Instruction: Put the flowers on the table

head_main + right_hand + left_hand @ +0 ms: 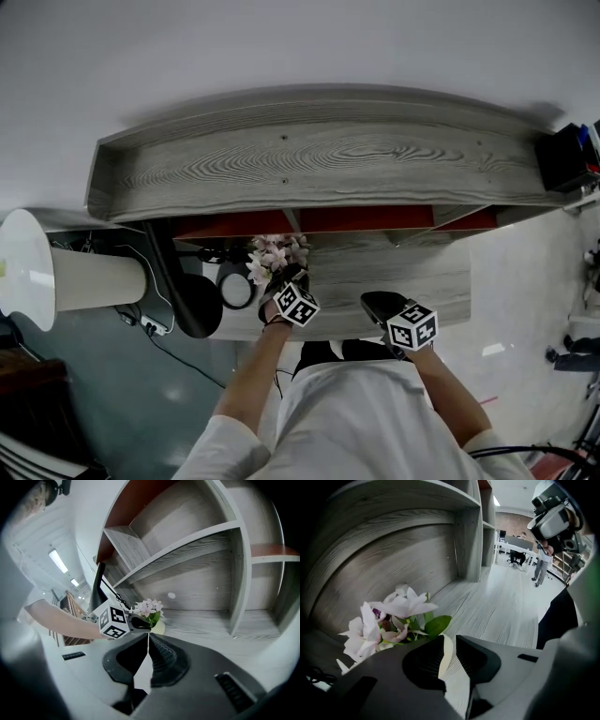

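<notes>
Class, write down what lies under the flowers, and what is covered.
Under the flowers sits a pale vase, above the grey wood surface. The left hand-held gripper covers the stems; whether the vase rests on the surface cannot be told.

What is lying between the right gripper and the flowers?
Nothing: in the head view only bare wooden tabletop separates the right gripper from the flowers, which the left gripper holds.

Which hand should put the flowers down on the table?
Left. The left gripper pinches the pot under the flowers; the right gripper sits apart, shut and empty.
</notes>
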Available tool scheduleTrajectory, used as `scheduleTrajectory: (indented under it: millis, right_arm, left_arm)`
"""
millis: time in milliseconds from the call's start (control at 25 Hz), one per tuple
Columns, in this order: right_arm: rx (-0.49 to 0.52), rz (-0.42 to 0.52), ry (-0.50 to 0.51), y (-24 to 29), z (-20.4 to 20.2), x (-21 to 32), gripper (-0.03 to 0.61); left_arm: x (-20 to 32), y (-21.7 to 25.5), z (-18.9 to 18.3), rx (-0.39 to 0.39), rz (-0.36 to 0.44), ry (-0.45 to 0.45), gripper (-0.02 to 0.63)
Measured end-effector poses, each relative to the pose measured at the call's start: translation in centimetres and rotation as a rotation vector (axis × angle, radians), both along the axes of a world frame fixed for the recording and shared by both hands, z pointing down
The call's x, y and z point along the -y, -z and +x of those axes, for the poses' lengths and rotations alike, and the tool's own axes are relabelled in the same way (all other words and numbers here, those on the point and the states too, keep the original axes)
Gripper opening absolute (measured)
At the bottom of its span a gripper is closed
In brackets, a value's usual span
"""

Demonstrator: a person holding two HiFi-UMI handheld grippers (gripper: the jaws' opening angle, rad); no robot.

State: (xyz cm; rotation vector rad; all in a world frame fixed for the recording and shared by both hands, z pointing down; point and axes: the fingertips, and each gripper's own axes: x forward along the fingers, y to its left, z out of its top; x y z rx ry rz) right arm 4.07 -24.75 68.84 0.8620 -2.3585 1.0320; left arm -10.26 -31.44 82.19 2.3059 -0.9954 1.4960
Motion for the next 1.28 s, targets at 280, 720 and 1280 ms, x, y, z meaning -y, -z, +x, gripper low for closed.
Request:
scheduleTrajectory:
  millis: [280, 720, 1280]
  right_arm:
    - [0.027, 0.039, 0.057, 1.8, 1.3, -1.1, 0.018]
    - [0.121, 0.08, 0.124, 4.3, 4.1, -4.9, 0.018]
    - [0.132, 0.112, 0.227, 4.4, 3.6, -10.1, 0.018]
  left_arm:
    - [-1.7, 6.2, 0.6, -0.063, 0.108, 0.111, 0.058]
    - [-8.2, 12.7, 2.0, -0.192, 0.163, 0.3, 0.01]
    - [-21.2, 16.3, 3.3, -0.534, 0.099, 0.532, 0.009]
